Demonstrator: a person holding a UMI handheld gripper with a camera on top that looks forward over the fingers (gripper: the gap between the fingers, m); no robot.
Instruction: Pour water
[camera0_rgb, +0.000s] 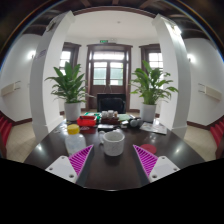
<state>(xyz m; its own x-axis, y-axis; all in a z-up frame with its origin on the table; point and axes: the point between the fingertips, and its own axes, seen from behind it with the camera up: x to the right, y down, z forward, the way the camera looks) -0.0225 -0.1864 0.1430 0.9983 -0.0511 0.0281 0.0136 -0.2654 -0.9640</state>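
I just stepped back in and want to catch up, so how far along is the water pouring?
Nothing looks done yet: the white mug sits on the dark table, and whether it holds water cannot be seen. In hand: the gripper is open and empty, with the mug standing between and just ahead of its fingers. Left: grasp the yellow-capped bottle beside the mug, then pour.

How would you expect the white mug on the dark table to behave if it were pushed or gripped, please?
The white mug, standing just ahead of the open hand-held gripper, looks rigid and squat, so it is probably slow to tip. Its glossy surface may slip between the pads. On the smooth dark table, a push would likely slide it.
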